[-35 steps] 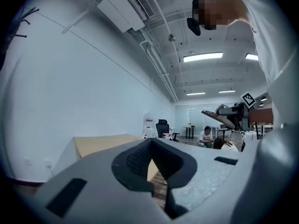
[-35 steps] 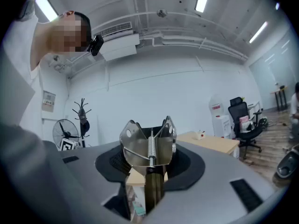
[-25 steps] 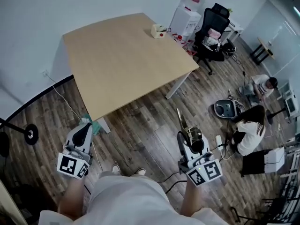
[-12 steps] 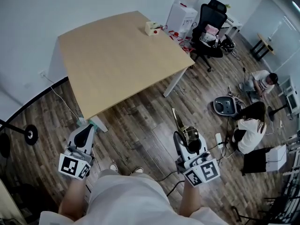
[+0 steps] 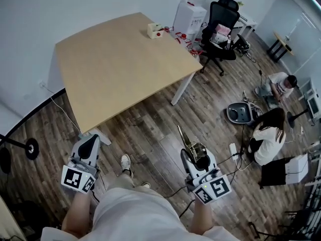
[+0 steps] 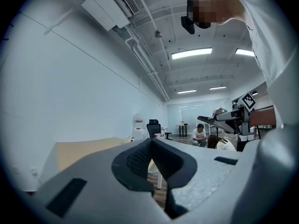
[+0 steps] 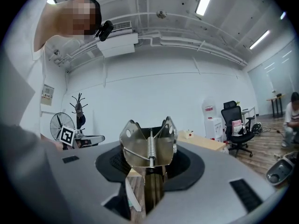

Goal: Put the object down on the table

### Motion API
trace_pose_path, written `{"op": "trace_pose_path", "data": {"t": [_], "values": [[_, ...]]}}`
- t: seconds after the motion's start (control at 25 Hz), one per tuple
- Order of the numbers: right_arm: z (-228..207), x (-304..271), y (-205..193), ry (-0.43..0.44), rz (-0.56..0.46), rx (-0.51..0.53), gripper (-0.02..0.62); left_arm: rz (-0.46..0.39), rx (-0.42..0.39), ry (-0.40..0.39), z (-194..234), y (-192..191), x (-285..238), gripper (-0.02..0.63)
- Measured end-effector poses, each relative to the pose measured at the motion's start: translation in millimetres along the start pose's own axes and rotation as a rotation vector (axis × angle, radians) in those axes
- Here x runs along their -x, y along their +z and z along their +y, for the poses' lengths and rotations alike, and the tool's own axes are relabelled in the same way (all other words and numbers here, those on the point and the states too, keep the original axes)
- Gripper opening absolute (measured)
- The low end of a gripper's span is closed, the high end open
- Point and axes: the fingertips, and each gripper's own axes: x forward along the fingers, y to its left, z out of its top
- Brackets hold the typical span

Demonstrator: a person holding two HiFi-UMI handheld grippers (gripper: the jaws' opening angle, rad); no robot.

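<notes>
My right gripper (image 5: 193,152) is shut on a metal spring clamp (image 5: 186,140), whose long thin end sticks out forward over the wooden floor. In the right gripper view the clamp (image 7: 149,146) stands upright between the dark pads, its coil spring facing the camera. My left gripper (image 5: 91,141) hangs at the lower left with its jaws closed together and nothing in them; its tips (image 6: 152,146) meet in the left gripper view. The light wooden table (image 5: 115,69) stands ahead, apart from both grippers.
A small white box (image 5: 155,30) sits at the table's far corner. Behind it are a water dispenser (image 5: 188,14) and a black office chair (image 5: 218,26). Two people (image 5: 268,137) sit on the floor at the right among cables and a round device (image 5: 239,114).
The person has stepped along with both grippers, one foot coming forward. The table has slid left in the head view. The clamp stays in the right gripper.
</notes>
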Motion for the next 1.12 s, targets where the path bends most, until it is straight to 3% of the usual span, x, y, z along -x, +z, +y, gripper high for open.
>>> {"op": "trace_pose_path", "data": {"t": [0.28, 0.68, 0.92, 1.12], "values": [[-41, -59, 7, -0.015, 0.022, 0.005, 0.169, 0.013, 0.047, -0.049, 22, -21, -78, 0.005], [-106, -209, 32, -0.016, 0.062, 0.025, 0.169, -0.021, 0.046, -0.078, 121, -10, -218, 0.005], [-121, -280, 39, -0.008, 0.085, 0.026, 0.169, -0.003, 0.083, -0.122, 155, -17, -269, 0.005], [-134, -305, 41, -0.033, 0.091, 0.012, 0.169, 0.018, 0.108, -0.183, 162, -27, -305, 0.005]]}}
